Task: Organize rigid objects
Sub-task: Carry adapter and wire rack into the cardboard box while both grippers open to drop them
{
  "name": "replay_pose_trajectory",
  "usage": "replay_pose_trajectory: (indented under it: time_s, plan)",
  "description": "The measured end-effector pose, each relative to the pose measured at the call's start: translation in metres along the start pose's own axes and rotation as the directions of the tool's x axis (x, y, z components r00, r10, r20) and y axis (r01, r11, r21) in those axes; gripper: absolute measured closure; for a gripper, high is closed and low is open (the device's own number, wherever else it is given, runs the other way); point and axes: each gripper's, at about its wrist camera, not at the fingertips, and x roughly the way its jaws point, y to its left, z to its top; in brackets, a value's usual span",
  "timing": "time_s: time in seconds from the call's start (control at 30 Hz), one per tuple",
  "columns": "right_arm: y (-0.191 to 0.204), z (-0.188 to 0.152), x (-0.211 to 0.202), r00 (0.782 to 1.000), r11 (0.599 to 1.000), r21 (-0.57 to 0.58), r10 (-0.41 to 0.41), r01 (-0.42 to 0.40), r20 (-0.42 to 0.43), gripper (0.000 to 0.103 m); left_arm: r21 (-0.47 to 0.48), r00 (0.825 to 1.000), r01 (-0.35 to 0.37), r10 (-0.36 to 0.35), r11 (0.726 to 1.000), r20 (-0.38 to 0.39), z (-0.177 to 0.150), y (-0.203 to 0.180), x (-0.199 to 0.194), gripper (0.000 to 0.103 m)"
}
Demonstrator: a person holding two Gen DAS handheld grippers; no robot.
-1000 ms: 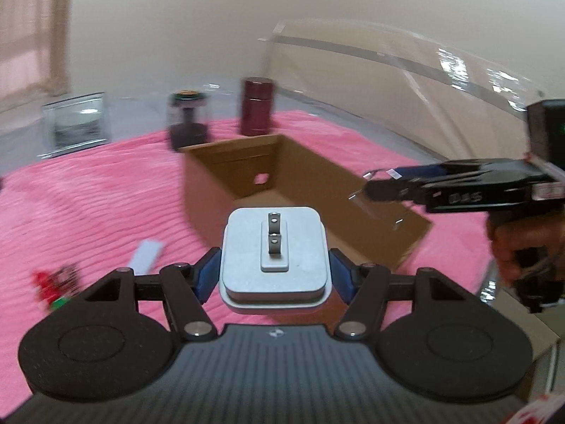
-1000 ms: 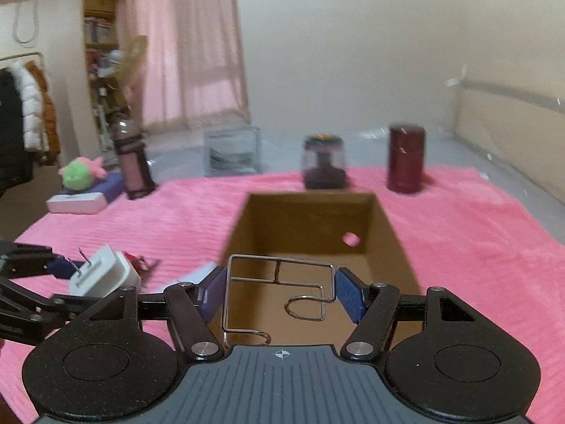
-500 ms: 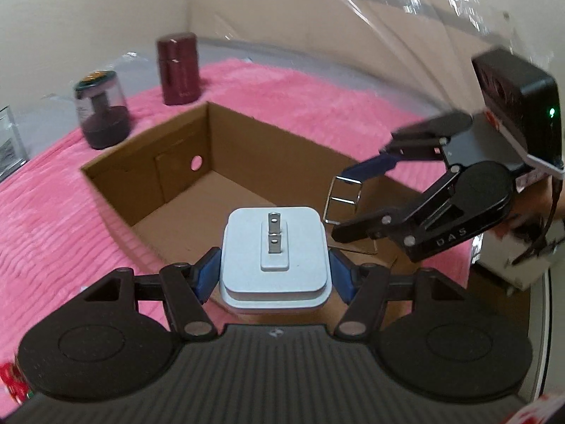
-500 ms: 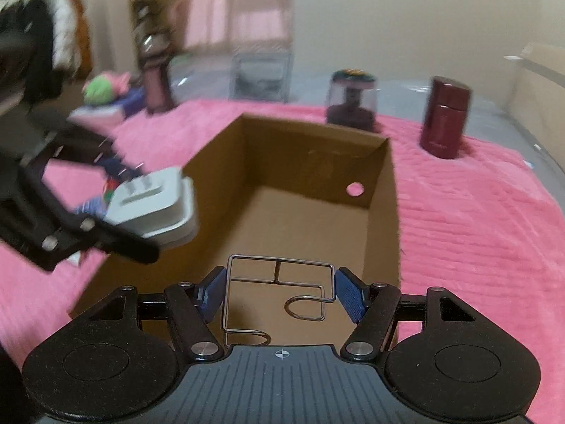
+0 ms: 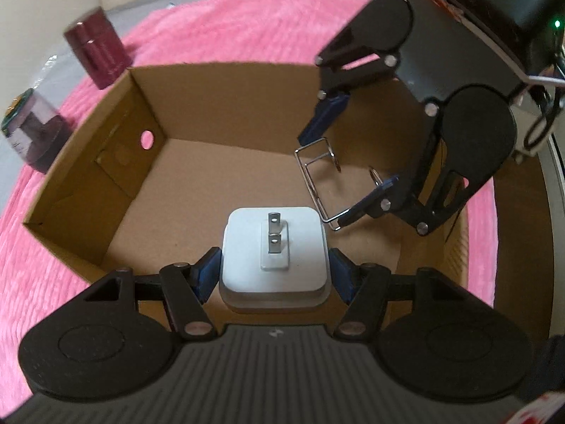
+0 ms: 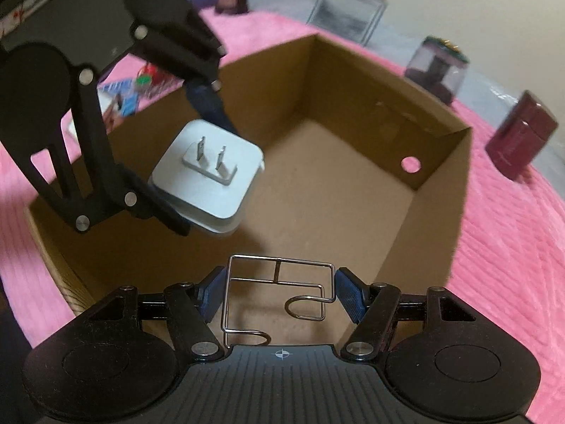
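Both loads are over the open cardboard box (image 5: 116, 162), which sits on the pink blanket (image 5: 219, 24); its floor looks bare. Left tongs (image 5: 273, 270) clamp the white plug adapter (image 5: 273, 247) by its sides, prongs facing away from me, hanging above the near half of the floor. Right tongs (image 6: 280, 293) pinch the bent wire clip (image 6: 279, 295) across its width, above the other half. My plan: lower each one close to the floor before letting go, adapter first since it's heavier, and keep the two well apart so the tongs don't clash. I ease the clip's release: thin wire, it may snag on a pad
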Motion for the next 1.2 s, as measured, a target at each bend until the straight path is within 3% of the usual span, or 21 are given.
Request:
replay_pose_trajectory:
  time_s: [0.27,0.77,1.0,1.2]
  plan:
    - [-0.008,-0.001,0.022,0.998,0.999,-0.022,0.022,-0.023,-0.066,0.039,0.03,0.998,0.025,-0.024,0.999,-0.053,-0.002,-0.002,0.02,0.043]
    - [-0.007,-0.002,0.016,0.999,1.0,-0.019,0.015,-0.016,-0.035,0.039,0.044,0.993,0.041,-0.036,0.998,-0.112,-0.006,-0.001,0.042,0.042]
    - [0.0,-0.001,0.003,1.0,1.0,-0.014,-0.007,0.007,0.013,0.039,0.022,0.996,0.03,-0.028,0.999,-0.081,-0.007,0.002,0.033,0.043]
    - [0.008,0.003,-0.017,0.997,0.999,-0.018,-0.05,0.051,0.054,0.039,-0.017,1.0,0.006,-0.007,1.0,-0.011,-0.01,0.0,0.007,0.043]
